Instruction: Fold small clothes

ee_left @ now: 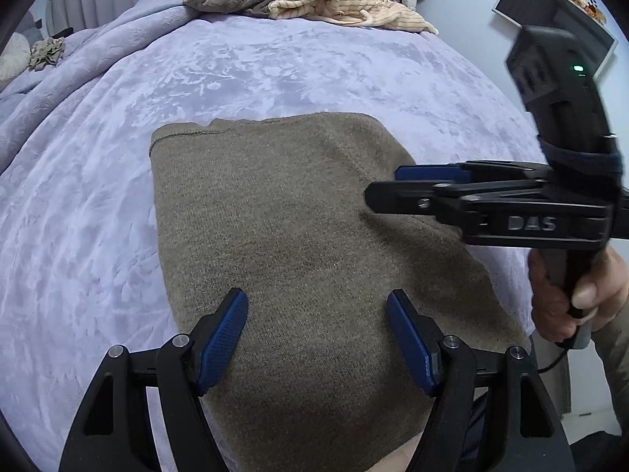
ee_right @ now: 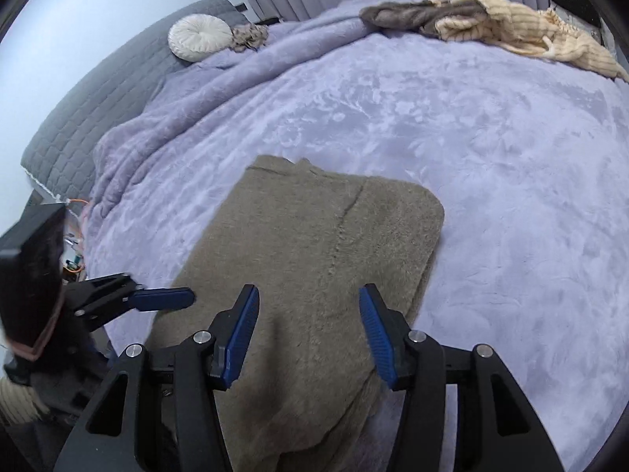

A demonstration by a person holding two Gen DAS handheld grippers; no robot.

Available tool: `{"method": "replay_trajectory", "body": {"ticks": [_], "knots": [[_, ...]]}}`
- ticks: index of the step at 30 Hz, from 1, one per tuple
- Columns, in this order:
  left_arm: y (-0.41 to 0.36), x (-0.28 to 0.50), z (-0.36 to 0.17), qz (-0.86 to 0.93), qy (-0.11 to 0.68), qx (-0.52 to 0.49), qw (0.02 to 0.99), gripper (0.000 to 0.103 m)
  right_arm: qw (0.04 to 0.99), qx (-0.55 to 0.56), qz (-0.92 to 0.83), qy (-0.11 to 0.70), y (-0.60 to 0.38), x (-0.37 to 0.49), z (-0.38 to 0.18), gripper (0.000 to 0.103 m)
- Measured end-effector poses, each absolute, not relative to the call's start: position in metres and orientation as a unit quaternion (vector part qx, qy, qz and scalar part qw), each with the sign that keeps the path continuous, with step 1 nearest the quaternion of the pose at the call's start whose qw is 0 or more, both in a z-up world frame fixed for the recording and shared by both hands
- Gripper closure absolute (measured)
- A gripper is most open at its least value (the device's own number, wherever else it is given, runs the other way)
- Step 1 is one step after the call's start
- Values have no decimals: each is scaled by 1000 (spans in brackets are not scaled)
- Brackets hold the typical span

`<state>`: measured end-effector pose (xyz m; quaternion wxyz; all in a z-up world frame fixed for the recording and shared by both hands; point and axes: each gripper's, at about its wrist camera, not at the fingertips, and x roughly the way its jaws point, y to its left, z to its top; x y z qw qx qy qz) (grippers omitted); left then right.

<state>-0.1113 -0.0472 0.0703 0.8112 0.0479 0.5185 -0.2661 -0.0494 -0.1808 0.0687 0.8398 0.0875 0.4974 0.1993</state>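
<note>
I see the olive-brown knitted garment [ee_left: 283, 212] lying partly folded on the lilac plush blanket [ee_left: 275, 67]; my left gripper [ee_left: 316, 338] and right gripper [ee_right: 310, 334] hover over it, jaws apart, holding nothing; I'd pinch both near corners evenly before folding.

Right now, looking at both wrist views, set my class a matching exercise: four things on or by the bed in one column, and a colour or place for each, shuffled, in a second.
Things:
1. knitted garment
2. blanket
3. round cushion
4. striped clothes pile

Descriptions:
A. lilac, covering the bed
B. cream and grey, at the bed's far edge
C. olive brown, lying flat below both grippers
D. white, on the grey quilted cover

Pairs: 1-C, 2-A, 3-D, 4-B
</note>
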Motion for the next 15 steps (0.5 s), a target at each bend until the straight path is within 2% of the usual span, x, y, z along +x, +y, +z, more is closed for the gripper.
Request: {"method": "replay_trajectory", "body": {"ticks": [3, 8, 10, 11, 12, 13, 15], "knots": [[-50, -112, 69, -256, 519, 55, 814, 29, 827, 86, 188, 523, -178, -36, 45, 46], [-51, -115, 81, -213, 514, 76, 828, 29, 836, 101, 169, 513, -179, -48, 68, 44], [-50, -117, 86, -186, 510, 88, 836, 27, 847, 84, 154, 501, -178, -64, 84, 36], [-48, -118, 89, -173, 508, 92, 839, 15, 854, 74, 145, 495, -176, -72, 92, 33], [-46, -120, 91, -163, 505, 95, 842, 9, 859, 63, 133, 489, -175, -82, 99, 31], [-44, -122, 94, -152, 497, 99, 848, 5, 864, 54, 124, 486, -173, -90, 105, 31], [-40, -127, 99, -139, 486, 104, 857, 5, 873, 35, 110, 475, -165, -106, 117, 31]]}}
